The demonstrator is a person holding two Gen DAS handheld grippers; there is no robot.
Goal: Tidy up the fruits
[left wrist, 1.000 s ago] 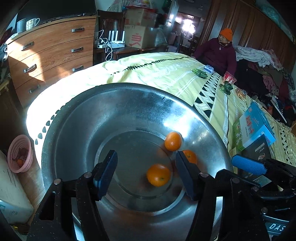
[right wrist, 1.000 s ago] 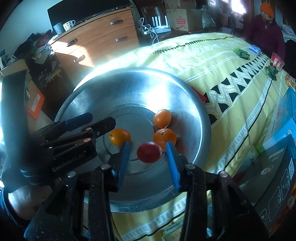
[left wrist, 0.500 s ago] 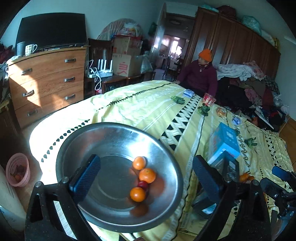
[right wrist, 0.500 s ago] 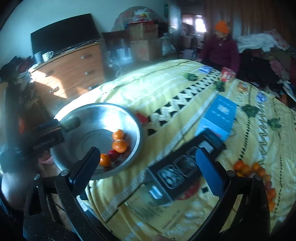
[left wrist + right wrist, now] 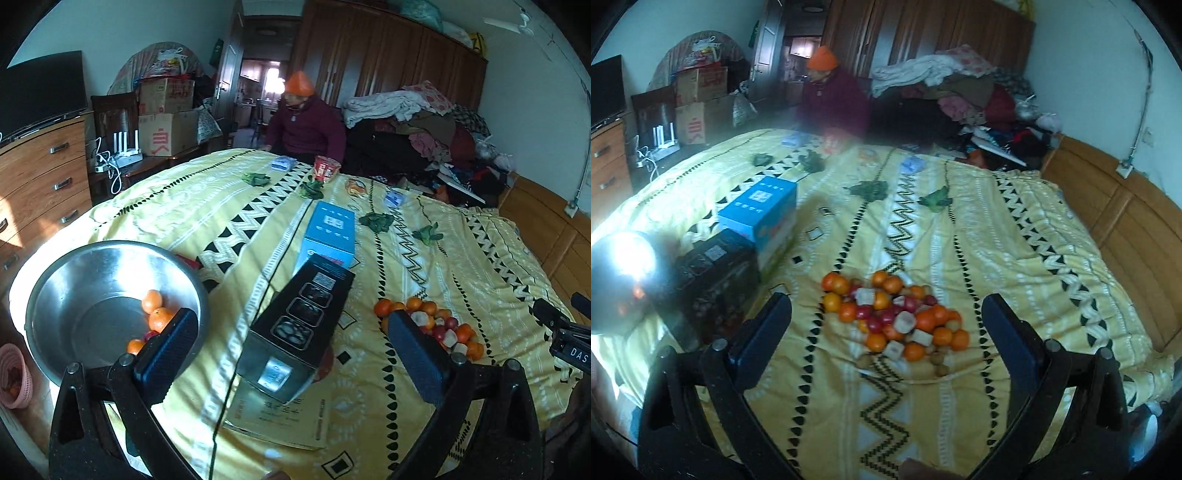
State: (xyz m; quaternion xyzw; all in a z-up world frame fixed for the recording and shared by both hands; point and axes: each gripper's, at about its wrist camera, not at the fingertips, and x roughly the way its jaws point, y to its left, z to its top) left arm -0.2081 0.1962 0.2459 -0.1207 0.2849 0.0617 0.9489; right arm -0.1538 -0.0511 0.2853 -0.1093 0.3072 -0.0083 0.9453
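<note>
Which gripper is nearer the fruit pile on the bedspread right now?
Right. The right gripper faces the fruit pile head-on, open, with the pile showing between its fingers. The left gripper sits further left by the steel bowl, with a black box ahead of it.

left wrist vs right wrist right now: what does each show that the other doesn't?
Left wrist only: the fruit inside the metal bowl, oranges and a red one, plus a pink basket on the floor.
Right wrist only: the whole fruit pile centred ahead; the bowl is glare.
Both: black box, blue box, yellow bedspread, seated person, open grippers.
</note>
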